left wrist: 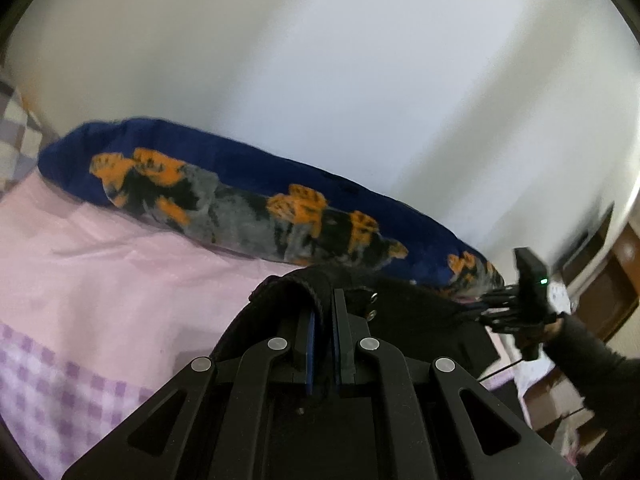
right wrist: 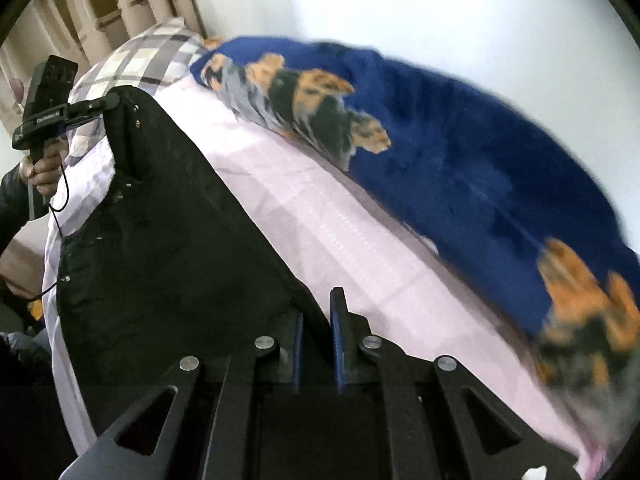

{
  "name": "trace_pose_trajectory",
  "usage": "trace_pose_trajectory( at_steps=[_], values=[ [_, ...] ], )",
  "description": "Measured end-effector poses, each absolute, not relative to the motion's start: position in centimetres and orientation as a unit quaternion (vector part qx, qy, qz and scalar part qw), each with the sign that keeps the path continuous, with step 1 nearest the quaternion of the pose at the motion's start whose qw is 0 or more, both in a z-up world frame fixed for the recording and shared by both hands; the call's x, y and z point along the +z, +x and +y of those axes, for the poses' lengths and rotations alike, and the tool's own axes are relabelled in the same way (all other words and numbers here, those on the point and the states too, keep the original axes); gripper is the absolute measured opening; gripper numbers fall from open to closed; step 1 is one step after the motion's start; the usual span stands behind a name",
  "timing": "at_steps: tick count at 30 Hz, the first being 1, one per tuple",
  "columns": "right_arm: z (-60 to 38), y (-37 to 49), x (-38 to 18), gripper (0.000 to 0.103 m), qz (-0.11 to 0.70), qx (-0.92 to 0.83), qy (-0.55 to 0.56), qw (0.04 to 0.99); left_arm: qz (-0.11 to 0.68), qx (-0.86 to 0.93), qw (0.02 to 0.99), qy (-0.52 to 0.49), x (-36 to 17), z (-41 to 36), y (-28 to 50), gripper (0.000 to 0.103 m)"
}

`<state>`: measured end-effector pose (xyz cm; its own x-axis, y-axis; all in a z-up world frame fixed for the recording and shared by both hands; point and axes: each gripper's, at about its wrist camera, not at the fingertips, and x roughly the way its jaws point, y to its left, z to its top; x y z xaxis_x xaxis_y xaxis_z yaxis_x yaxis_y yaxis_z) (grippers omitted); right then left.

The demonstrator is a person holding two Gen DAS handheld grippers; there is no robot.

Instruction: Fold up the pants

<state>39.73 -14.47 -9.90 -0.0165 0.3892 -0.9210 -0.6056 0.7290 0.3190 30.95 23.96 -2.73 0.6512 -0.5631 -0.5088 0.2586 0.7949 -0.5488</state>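
Note:
The black pants (right wrist: pixel 160 240) are stretched taut between my two grippers above the pink bed sheet (right wrist: pixel 320 216). My left gripper (left wrist: pixel 325 300) is shut on one corner of the pants (left wrist: pixel 304 284), by the metal snaps. My right gripper (right wrist: pixel 318 312) is shut on the other end of the same edge. In the left wrist view the right gripper (left wrist: pixel 494 306) shows at the far right, clamped on the fabric. In the right wrist view the left gripper (right wrist: pixel 110 102) shows at the upper left, holding the far corner.
A rolled blue blanket with orange and grey print (left wrist: pixel 248 200) lies along the white wall behind the pants. A checked pillow (right wrist: pixel 144 60) sits at the head of the bed. The sheet's purple checked border (left wrist: pixel 60 380) hangs at the near edge.

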Motion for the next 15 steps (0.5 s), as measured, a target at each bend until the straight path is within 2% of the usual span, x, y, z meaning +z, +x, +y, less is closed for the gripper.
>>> trace_pose_trajectory(
  at_steps=[7, 11, 15],
  values=[
    [-14.9, 30.0, -3.8, 0.008, 0.615, 0.319, -0.066, 0.718, 0.365, -0.249, 0.876, -0.194, -1.8, 24.8, 24.2, 0.007],
    [-15.1, 24.1, -3.6, 0.008, 0.636, 0.306, -0.027, 0.708, 0.400, -0.237, 0.870, -0.161, -3.8, 24.7, 19.5, 0.008],
    [-14.4, 20.0, -5.8, 0.008, 0.666, 0.294, 0.001, 0.686, 0.450, -0.211, 0.855, -0.146, -7.3, 24.9, 16.7, 0.009]
  ],
)
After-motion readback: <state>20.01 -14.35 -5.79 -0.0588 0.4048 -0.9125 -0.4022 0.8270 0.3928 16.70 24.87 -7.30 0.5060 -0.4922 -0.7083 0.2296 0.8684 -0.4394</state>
